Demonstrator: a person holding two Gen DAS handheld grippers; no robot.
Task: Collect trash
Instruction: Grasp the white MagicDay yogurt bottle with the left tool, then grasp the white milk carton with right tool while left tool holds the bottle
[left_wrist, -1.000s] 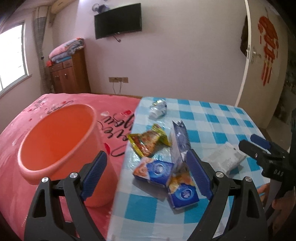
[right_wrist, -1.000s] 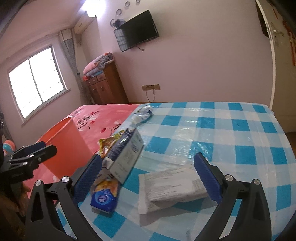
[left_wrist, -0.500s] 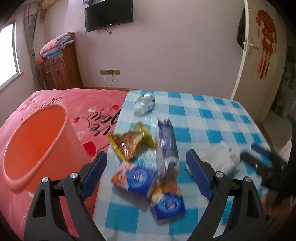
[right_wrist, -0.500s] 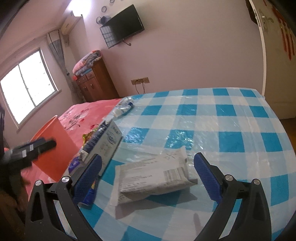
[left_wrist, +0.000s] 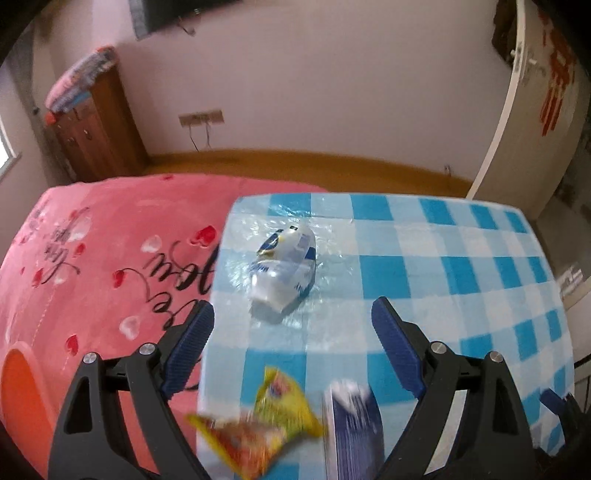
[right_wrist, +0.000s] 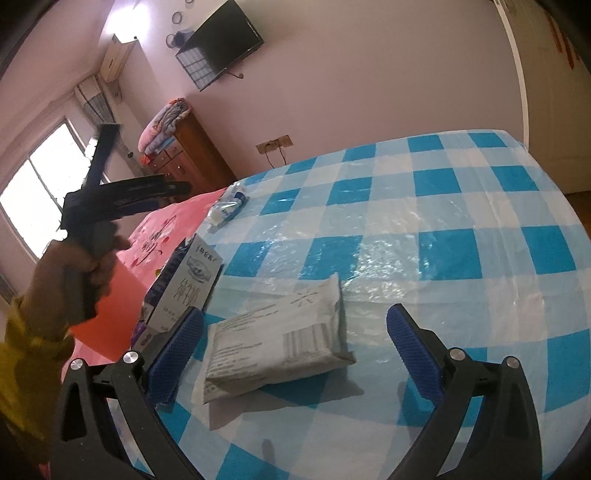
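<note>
Change: the left gripper (left_wrist: 291, 325) has swung past the near pile, so the yellow snack bag (left_wrist: 266, 417) and the dark blue carton (left_wrist: 351, 424) now sit under it at the bottom of its view, and the crumpled white-and-blue wrapper (left_wrist: 284, 271) at the far left of the desk (left_wrist: 461, 258) lies just ahead.
Left fingers: spread wide, nothing between them.
Right fingers: the right gripper (right_wrist: 295, 334) is also wide and empty, now lower over the grey mailer bag (right_wrist: 277, 343), which lies just ahead of it.
Meaning for task: nothing collected yet; probably each hand is lining up on its own piece, wrapper left, mailer right.
Bin: the orange bucket (left_wrist: 18, 391) stands on the pink bed (left_wrist: 92, 266), far left of the wrapper; only its rim shows.
Writing: bed cover has black cursive, partly "you"; carton (right_wrist: 188, 284) carries Chinese characters, too small to read; mailer shows a barcode and fine print, unreadable.
</note>
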